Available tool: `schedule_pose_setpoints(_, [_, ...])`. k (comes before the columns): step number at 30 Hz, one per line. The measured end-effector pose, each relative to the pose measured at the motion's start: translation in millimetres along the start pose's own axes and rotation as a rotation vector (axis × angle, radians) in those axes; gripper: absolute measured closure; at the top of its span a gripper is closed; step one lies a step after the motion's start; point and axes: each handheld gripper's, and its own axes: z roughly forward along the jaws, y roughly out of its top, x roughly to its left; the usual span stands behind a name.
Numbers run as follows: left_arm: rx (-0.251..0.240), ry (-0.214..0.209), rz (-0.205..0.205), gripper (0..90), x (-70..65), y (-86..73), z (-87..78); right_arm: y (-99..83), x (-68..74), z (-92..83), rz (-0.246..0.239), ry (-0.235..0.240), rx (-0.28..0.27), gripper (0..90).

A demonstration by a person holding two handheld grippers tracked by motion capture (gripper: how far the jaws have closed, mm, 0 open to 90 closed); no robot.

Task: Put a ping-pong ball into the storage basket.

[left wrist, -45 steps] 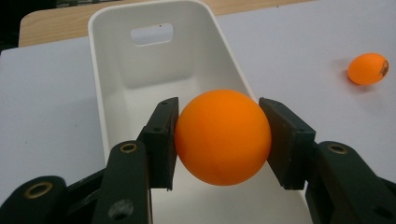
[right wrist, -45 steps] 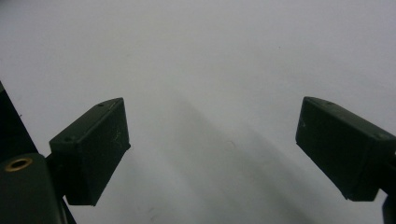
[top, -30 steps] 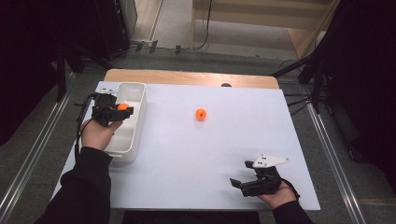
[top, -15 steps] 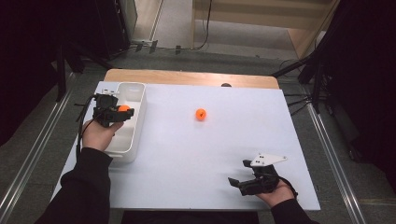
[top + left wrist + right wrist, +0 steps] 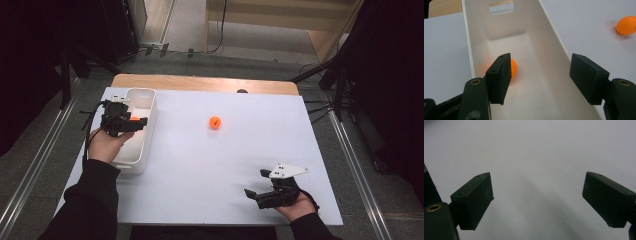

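the left gripper (image 5: 540,80) has just been opening its jaws; they stand apart over the white bin (image 5: 477,50), pressing on nothing. a ball (image 5: 513,69) lies on the bin floor, half hidden behind one pad and close to the bin's wall, loose from the jaws. the bin is long and narrow, so its walls leave little room to either side of the jaws. a second ball (image 5: 215,122) sits out on the table (image 5: 200,165), well apart from the bin, bare surface all round it. the right gripper (image 5: 257,192) rests near the table's near edge, jaws spread wide and empty.
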Motion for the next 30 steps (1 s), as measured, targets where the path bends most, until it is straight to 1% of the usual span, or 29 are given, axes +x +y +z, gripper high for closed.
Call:
schedule_pose_setpoints(2, [0.004,0.003,0.001,31.8,0.9,0.9,-2.6,-0.7,-1.1,-0.7,0.004,-0.006,0.007,8.4])
schedule_pose_setpoints(4, [-0.009,-0.007,-0.006,31.5,1.8,1.8,-5.4,-0.6,-2.1,-0.6,0.004,-0.006,0.000,8.4])
schedule_pose_setpoints(6, [-0.001,-0.012,-0.002,27.6,2.8,3.2,-8.1,-0.2,-1.8,-0.5,0.006,-0.005,-0.001,8.5])
schedule_pose_setpoints(8, [-0.013,-0.018,-0.003,27.3,3.0,3.7,-11.8,0.2,-1.6,-0.2,0.002,-0.002,-0.001,8.5])
schedule_pose_setpoints(10, [-0.013,-0.034,-0.009,23.3,3.0,5.1,-14.5,0.5,-1.4,-0.1,0.004,-0.004,-0.002,8.5])
schedule_pose_setpoints(12, [-0.017,-0.061,0.012,23.2,2.5,5.8,-16.9,0.5,-1.5,0.0,0.004,-0.002,-0.004,8.4])
schedule_pose_setpoints(13, [-0.011,-0.068,0.012,22.6,1.8,6.1,-18.1,0.5,-1.6,-0.1,0.004,-0.002,-0.004,8.5])
schedule_pose_setpoints(15, [-0.005,-0.102,0.029,20.9,0.7,6.7,-20.0,0.2,-1.8,-0.2,0.006,-0.004,-0.005,8.5])
schedule_pose_setpoints(16, [-0.002,-0.105,0.035,20.9,-0.3,7.0,-20.9,0.2,-1.9,-0.5,0.007,-0.002,-0.005,8.4])
schedule_pose_setpoints(17, [-0.009,-0.114,0.047,20.9,-2.4,7.5,-22.2,0.1,-1.7,-0.8,0.011,-0.002,-0.004,8.5])
schedule_pose_setpoints(18, [-0.012,-0.118,0.049,20.9,-3.0,7.7,-22.7,0.0,-1.8,-1.0,0.009,-0.004,-0.006,8.5])
schedule_pose_setpoints(20, [-0.016,-0.141,0.056,20.9,-5.6,8.9,-25.1,-0.1,-1.6,-1.2,0.012,-0.003,-0.005,8.5])
schedule_pose_setpoints(23, [-0.013,-0.172,0.086,20.9,-9.8,10.1,-27.2,0.0,-1.8,-1.1,0.009,-0.002,-0.008,8.4])
schedule_pose_setpoints(25, [-0.015,-0.187,0.094,20.9,-12.6,10.8,-28.4,0.0,-1.8,-1.2,0.008,-0.003,-0.007,8.5])
schedule_pose_setpoints(27, [-0.023,-0.214,0.107,20.9,-15.3,11.7,-30.1,0.0,-1.6,-1.5,0.012,-0.001,-0.006,8.4])
schedule_pose_setpoints(28, [-0.029,-0.221,0.109,20.9,-16.7,11.9,-30.9,0.0,-1.6,-1.5,0.012,-0.002,-0.006,8.4])
schedule_pose_setpoints(30, [-0.038,-0.244,0.132,20.9,-19.7,12.6,-32.4,0.0,-1.6,-1.5,0.012,-0.001,-0.006,8.5])
